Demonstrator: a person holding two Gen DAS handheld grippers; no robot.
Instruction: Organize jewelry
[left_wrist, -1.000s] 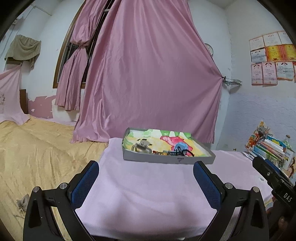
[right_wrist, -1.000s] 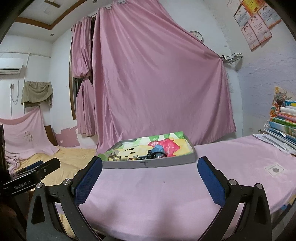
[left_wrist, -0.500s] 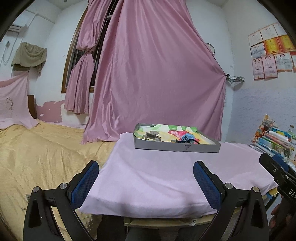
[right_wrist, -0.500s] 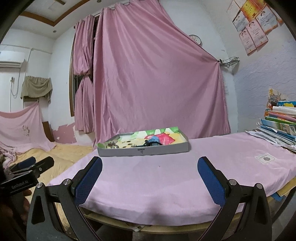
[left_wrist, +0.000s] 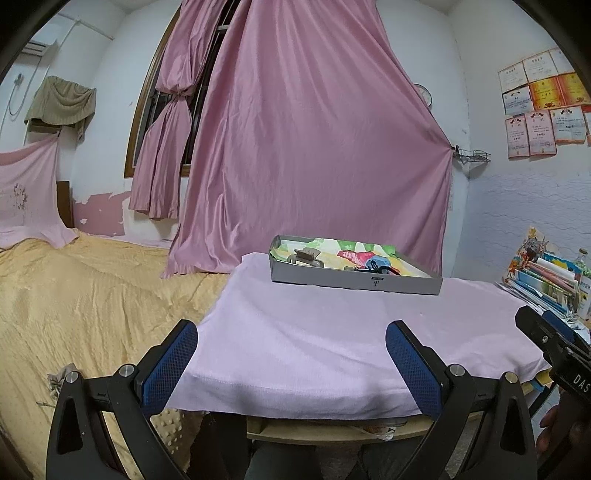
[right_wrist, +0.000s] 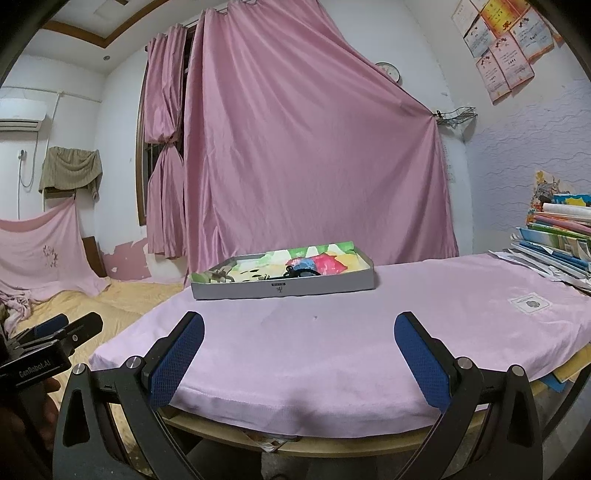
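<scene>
A shallow grey tray (left_wrist: 354, 283) with a colourful lining sits at the far side of the table; it also shows in the right wrist view (right_wrist: 284, 290). In it lie a beige hair claw (left_wrist: 306, 257), a blue piece (left_wrist: 376, 263) and dark small items (right_wrist: 295, 272). My left gripper (left_wrist: 291, 363) is open and empty, held at the table's near edge, well short of the tray. My right gripper (right_wrist: 299, 352) is open and empty, also at the near edge. Each gripper shows at the edge of the other's view.
The table is covered by a pink cloth (right_wrist: 351, 332). A stack of books and papers (right_wrist: 557, 240) stands at the right end. A bed with a yellow cover (left_wrist: 74, 295) lies to the left. A pink curtain (left_wrist: 314, 147) hangs behind the table.
Both grippers have drawn back and down from the tray toward the table's near edge, so the table's underside now shows. Both stay open.
</scene>
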